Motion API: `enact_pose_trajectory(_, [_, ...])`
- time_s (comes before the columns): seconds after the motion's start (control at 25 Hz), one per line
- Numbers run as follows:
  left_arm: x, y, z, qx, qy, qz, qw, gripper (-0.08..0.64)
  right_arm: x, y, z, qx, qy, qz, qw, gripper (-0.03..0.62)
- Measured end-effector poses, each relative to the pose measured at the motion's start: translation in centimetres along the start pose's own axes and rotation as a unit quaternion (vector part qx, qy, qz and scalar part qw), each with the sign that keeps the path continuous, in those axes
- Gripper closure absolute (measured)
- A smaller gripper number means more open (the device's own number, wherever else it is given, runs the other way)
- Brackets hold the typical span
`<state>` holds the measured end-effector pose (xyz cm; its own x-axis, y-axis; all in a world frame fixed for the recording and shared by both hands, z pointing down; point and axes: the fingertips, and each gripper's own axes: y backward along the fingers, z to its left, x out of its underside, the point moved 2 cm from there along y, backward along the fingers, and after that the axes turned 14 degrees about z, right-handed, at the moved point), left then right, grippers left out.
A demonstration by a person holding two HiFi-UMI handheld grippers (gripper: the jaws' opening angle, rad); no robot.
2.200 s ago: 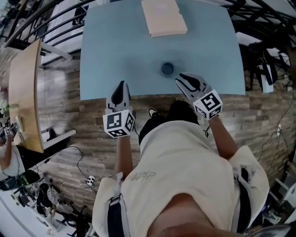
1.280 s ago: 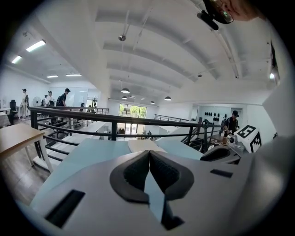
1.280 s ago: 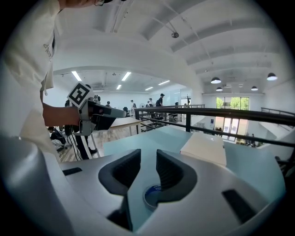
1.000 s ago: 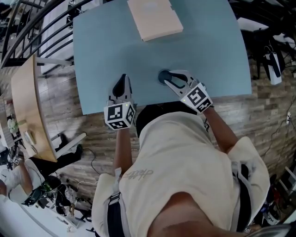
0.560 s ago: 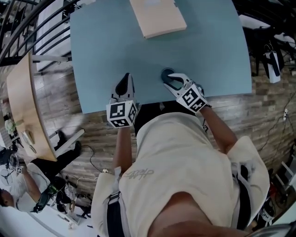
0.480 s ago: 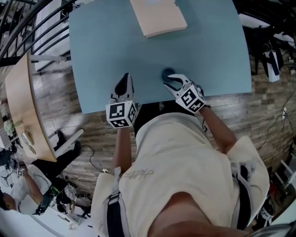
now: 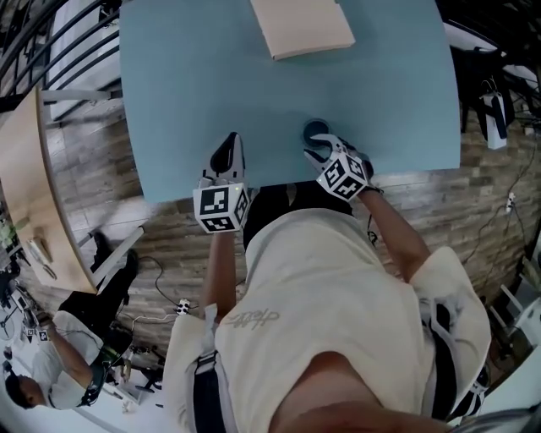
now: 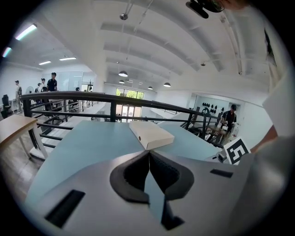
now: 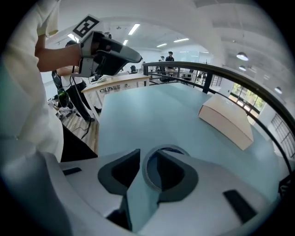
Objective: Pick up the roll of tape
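The roll of tape is a small dark blue-grey ring lying flat near the front edge of the light blue table. My right gripper points steeply down onto it. In the right gripper view the roll of tape has its near wall between the opening jaws of the right gripper, one pad inside the ring and one outside. I see no pad pressing on it. My left gripper hovers over the table's front edge to the left, shut and empty, with the left gripper tips meeting.
A flat beige box lies at the far side of the table, also visible as the beige box ahead of the left jaws. A black railing runs behind the table. A wooden desk stands at the left.
My right gripper has come down and forward over the tape roll, tipping more steeply until its jaws straddle the ring's wall. The left gripper sank a little near the table edge.
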<state>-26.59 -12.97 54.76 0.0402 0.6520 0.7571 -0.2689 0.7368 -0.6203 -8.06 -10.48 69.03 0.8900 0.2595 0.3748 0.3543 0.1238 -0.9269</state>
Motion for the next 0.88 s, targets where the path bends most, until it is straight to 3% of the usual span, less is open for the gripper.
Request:
enact_pose_trajectory(0.4, [2.8,-0.9,2.0,0.007,0.02,0.025,0.9995,0.54,1.6,-3.4,0.4,0.011,0.03,0.066,0.997,0.479])
enact_pose_trajectory(0.88, [2.5,-1.0,3.2,0.006,0.02,0.014,0.9997,0.54,2.1,-4.3,0.8,0.033,0.082,0.114,0.99,0.499])
